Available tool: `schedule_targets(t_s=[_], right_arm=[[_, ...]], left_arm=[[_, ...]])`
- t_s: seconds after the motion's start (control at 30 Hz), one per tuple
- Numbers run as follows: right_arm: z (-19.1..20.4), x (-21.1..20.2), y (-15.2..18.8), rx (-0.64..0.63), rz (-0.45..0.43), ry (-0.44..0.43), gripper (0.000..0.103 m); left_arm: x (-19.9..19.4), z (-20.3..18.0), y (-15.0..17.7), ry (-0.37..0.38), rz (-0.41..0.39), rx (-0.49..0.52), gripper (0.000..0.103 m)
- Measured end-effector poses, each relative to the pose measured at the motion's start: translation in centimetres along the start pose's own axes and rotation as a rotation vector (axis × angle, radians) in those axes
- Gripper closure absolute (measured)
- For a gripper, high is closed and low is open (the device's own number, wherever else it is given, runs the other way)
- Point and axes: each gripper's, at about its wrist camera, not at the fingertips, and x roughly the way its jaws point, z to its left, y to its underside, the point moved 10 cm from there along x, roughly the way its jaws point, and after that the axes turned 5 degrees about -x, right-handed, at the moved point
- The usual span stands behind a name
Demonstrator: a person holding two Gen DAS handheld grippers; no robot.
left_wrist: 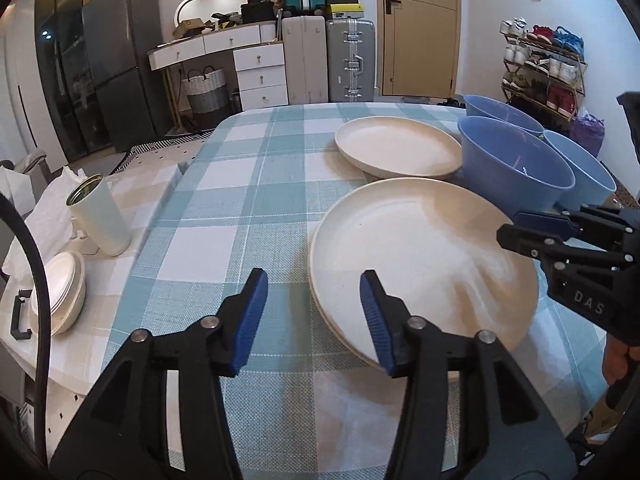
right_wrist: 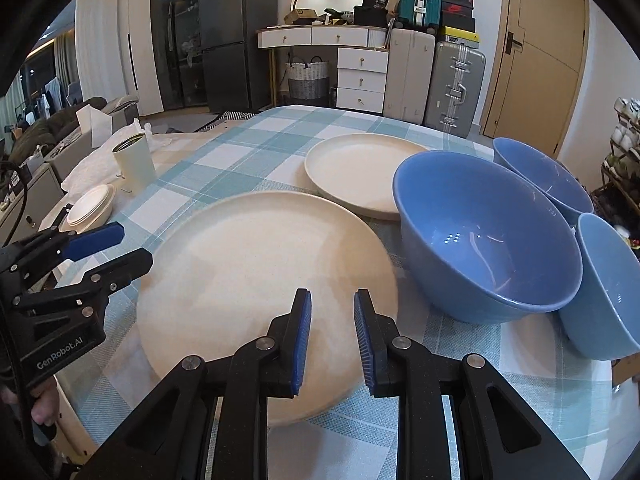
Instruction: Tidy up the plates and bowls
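Sitting on the checked tablecloth, near cream plate lies right ahead of both grippers. Left gripper: fingers wide apart, nothing held, plate rim w/ its right finger. Right gripper: narrower gap, also holding nothing, above plate's near edge. Beyond: 2nd plate; three blue bowls to the right.

Both grippers: black plastic, blue ribbed pads, silver screws (GenRobot.AI/DAS lettering).
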Motion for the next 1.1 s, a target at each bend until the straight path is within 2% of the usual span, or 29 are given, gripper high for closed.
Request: schedule_targets(t_s=[0.07, 0.17, 0.2, 0.27, 0.33, 0.43, 0.53, 0.57, 0.7, 1.1], right_arm=[[-0.1, -0.1, -0.1, 0.003, 0.003, -0.002, 0.076], [-0.3, -0.8, -0.7, 0.003, -0.017, -0.010, 0.060], [-0.4, -1.2, -1.0, 0.001, -0.027, -0.013, 0.051], [-0.6, -2.0, -1.7, -0.008, -0.050, -0.012, 0.044], [-0.7, -2.8, -2.5, -0.016, -0.065, -0.011, 0.029], [-1.2, -3.9, -3.9, -0.019, -0.094, -0.023, 0.017], [-2.1, -4.9, -5.5, -0.019, -0.117, -0.016, 0.007], [-2.5, -5.1, -6.0, -0.016, -0.127, -0.013, 0.005], [-4.1, -5.7, -7.5, -0.003, -0.145, -0.007, 0.003], [-8.2, -5.4, -10.1, 0.038, -0.133, -0.012, 0.002]], left_arm=[[-0.2, 0.3, -0.3, -0.004, -0.004, -0.002, 0.044], [-0.6, 0.5, -1.1, 0.009, -0.023, -0.016, 0.029], [-1.0, 0.4, -1.3, 0.014, -0.030, -0.019, 0.028], [-1.2, 0.4, -2.1, 0.025, -0.034, -0.019, 0.027], [-1.2, 0.3, -2.8, 0.025, -0.036, -0.018, 0.027], [-1.4, 0.1, -4.1, 0.029, -0.043, -0.017, 0.023], [-1.6, 0.0, -5.4, 0.038, -0.052, -0.027, 0.010], [-1.7, 0.0, -5.9, 0.040, -0.061, -0.032, 0.003], [-2.3, -0.2, -7.5, 0.049, -0.084, -0.035, 0.002], [-0.2, -0.4, -10.5, 0.069, -0.049, -0.073, 0.002]])
